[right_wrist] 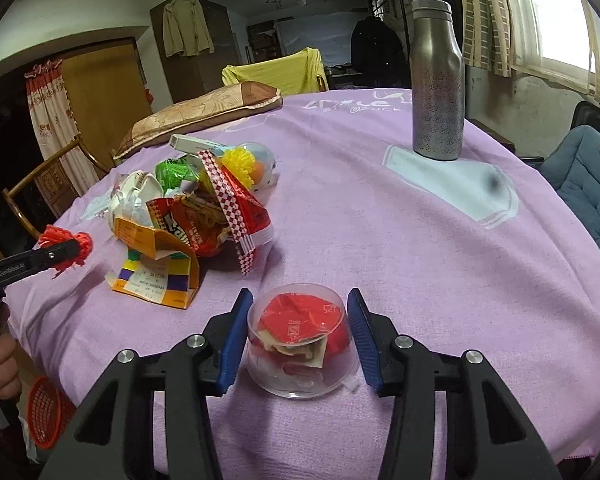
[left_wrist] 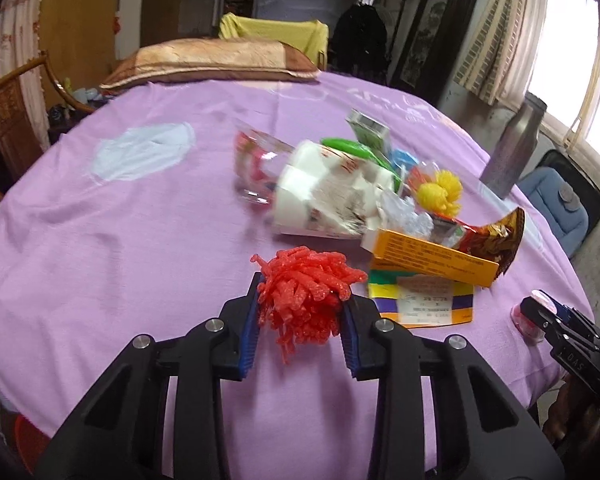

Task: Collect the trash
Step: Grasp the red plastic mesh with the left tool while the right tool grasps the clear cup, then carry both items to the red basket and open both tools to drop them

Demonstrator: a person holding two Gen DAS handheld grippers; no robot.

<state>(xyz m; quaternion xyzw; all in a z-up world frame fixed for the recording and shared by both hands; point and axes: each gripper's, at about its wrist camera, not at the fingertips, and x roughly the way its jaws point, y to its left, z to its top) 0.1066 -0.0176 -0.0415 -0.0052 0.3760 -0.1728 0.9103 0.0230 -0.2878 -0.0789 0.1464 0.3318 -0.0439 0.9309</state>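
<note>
While both grippers work at the purple tablecloth, notes by view, places given from the trash pile.

Left wrist view
- left gripper [left_wrist: 302,312]: jaws clamped on a red tassel ball [left_wrist: 306,296], lifted just clear of the cloth, near side of the pile.
- trash pile [left_wrist: 364,200]: crushed paper cup, orange box [left_wrist: 432,260], noodle wrapper, yellow spiky ball [left_wrist: 440,194], heaped together.
- tablecloth [left_wrist: 120,240]: bare to the pile's left.
- steel bottle [left_wrist: 514,148]: upright, well right of the pile.

Right wrist view
- right gripper [right_wrist: 300,328]: fingers astride a clear plastic cup [right_wrist: 302,344]; left pad touching, right pad a sliver off.
- cup: stands on the cloth, near and right of the pile, red wrapper inside.
- red basket [right_wrist: 46,414]: below the table edge, left of the pile.
</note>
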